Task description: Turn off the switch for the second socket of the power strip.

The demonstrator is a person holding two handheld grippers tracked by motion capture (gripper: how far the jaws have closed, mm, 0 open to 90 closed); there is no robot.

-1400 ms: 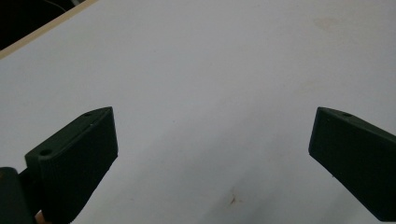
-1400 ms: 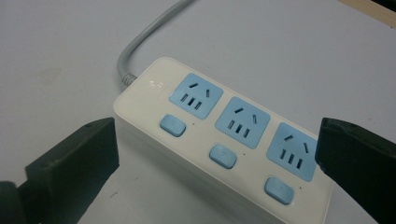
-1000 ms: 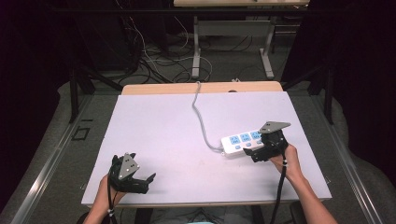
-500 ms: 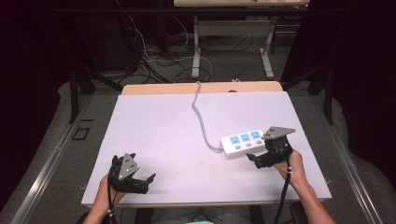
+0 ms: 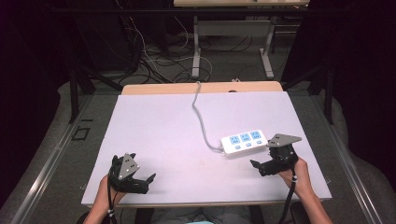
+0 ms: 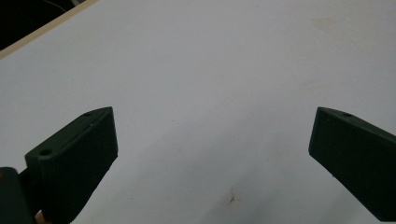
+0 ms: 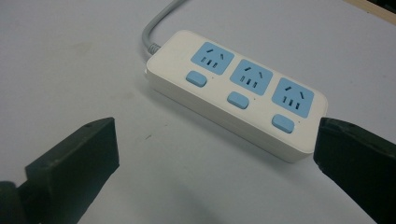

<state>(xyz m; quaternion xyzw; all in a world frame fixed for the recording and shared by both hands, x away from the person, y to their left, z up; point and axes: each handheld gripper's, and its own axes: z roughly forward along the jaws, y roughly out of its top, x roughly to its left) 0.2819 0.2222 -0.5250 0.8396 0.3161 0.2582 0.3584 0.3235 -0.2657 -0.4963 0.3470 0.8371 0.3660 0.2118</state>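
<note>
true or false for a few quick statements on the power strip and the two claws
1. The power strip has three blue sockets. True.
2. A plug sits in one socket. False: all sockets are empty.
3. The right claw is shut on the strip. False: it is open, near the strip, not gripping it.
4. The left claw is open over the bare table. True.
5. The strip's cable runs toward the table's far edge. True.
</note>
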